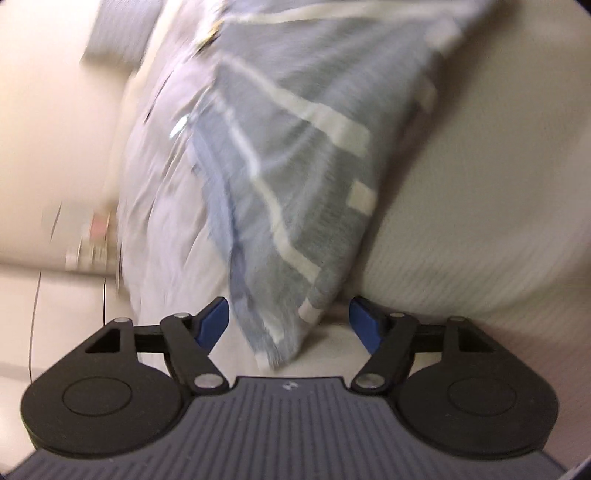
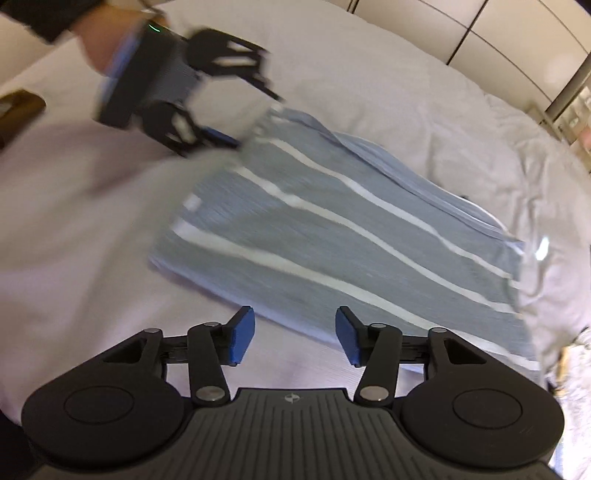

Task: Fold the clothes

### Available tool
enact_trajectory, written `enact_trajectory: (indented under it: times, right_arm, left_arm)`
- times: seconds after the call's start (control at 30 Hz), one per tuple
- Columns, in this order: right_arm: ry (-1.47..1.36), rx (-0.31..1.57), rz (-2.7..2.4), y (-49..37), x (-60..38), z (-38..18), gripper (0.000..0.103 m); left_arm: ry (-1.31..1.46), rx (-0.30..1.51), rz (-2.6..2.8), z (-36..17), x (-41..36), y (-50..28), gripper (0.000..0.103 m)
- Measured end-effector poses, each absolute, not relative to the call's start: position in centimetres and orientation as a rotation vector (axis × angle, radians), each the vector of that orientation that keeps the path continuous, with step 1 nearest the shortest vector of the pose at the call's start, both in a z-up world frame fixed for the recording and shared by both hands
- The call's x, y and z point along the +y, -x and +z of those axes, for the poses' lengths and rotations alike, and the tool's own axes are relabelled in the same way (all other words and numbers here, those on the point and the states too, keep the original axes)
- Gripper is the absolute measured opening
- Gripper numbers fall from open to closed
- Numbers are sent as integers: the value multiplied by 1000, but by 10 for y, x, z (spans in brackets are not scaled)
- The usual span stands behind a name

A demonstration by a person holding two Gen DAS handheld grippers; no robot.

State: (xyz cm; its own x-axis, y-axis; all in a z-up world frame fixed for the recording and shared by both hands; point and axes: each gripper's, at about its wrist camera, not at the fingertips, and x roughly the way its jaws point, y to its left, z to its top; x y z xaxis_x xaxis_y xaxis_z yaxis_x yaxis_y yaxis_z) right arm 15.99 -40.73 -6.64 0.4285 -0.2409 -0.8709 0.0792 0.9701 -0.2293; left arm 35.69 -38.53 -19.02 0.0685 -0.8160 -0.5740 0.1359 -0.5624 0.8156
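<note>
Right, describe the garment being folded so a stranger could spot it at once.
Start at the pale bed sheet that fills the scene. On it lies the striped garment, folded into a flat oblong. It alone is blue-grey with long white stripes; everything around it is plain.

This is a bedroom in a home. A bed spread with a pale, wrinkled sheet [image 2: 388, 74] fills most of both views, and a folded blue-grey garment with white stripes [image 2: 332, 236] lies on it. Behind the bed, flat cream wardrobe doors [image 2: 498, 33] with thin dark seams line the wall. A blurred shelf of small items [image 1: 88, 236] stands beside the bed.
</note>
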Motion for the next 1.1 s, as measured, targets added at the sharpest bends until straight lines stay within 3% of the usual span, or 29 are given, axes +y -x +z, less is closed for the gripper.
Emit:
enact_trajectory:
  times: [0.1,0.2,0.57,0.6,0.63,0.7,0.77,0.97,1.0,1.03,1.07,1.1]
  right_arm:
    - [256,1110,-145,-173,-375,-80,56]
    - [426,1119,-118,-174,-344,-101,66]
    - [511,1116,-112,-197,-326,-121,67]
    - [533,1119,-116,-201,-323,-124,68]
    - [557,1122,-121,-204,-321,-127,70]
    - [582,1129,-132,-209,-321,-134,70]
    - [610,1117,-144,-213,-322,-138,70]
    - [495,1073,-148,-210,-341,-117,48]
    - [475,1065,-148,-210,-344,-113,36]
    - [455,1058,-149,-209,-348,-109,16]
    - [435,1050,-149,-209,-351,-105,8]
    - [416,1042,-150,-208,-354,-102,7]
  left_arm:
    - [-1586,-767,-1627,-196,-396,-365,69]
    - [-1578,-839,-1656,-202,-407,-373,70]
    - [-1564,-994,-1761,-209,-421,-383,63]
    - [-1573,-976,-1764,-209,-425,-382,50]
    - [-1587,-945,-1769,-209,-427,-380,32]
    - [-1611,-894,-1774,-211,-431,-376,18]
    - [-1619,-862,-1777,-212,-429,-374,14]
    - [-1627,-790,-1782,-205,-431,-374,11]
    - [-1632,-778,-1786,-202,-431,-374,9]
    - [-1637,-765,-1789,-198,-430,-375,8]
    - [-1643,-752,-1793,-195,-429,-375,7]
    - [-1648,-739,-1796,-191,-430,-376,7]
